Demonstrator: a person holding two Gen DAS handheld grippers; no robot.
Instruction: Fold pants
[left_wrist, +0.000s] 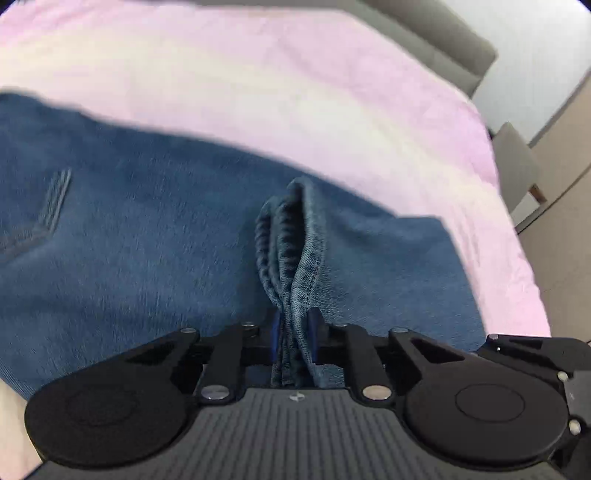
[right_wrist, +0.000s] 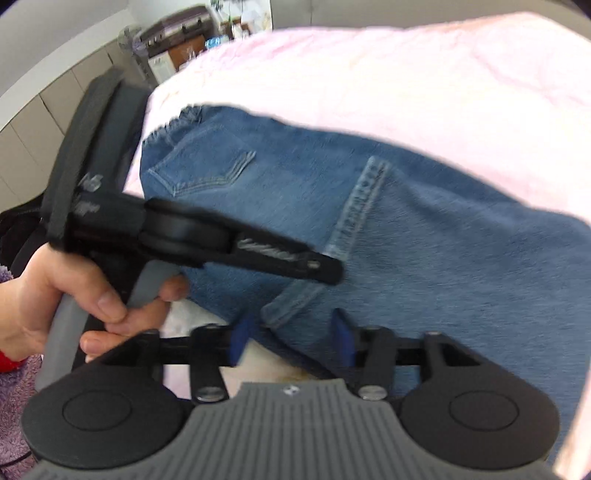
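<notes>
Pants: blue denim, spread on the pink bed.
Left gripper: jaws clamped on a bunched hem.
Right gripper: jaws apart, straddling a near hem edge, no grip.
Nearer hand: right, hem just ahead.

Bright, even light; motion blur throughout (fisheye-bent edges).

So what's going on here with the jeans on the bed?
A person is folding jeans on a pink bedspread with a handheld gripper in each hand. The left gripper is shut on a bunched hem of the denim. The right gripper is open, with an edge of the jeans lying between its blue pads but not pinched. The hand holding the left gripper shows in the right wrist view.
</notes>
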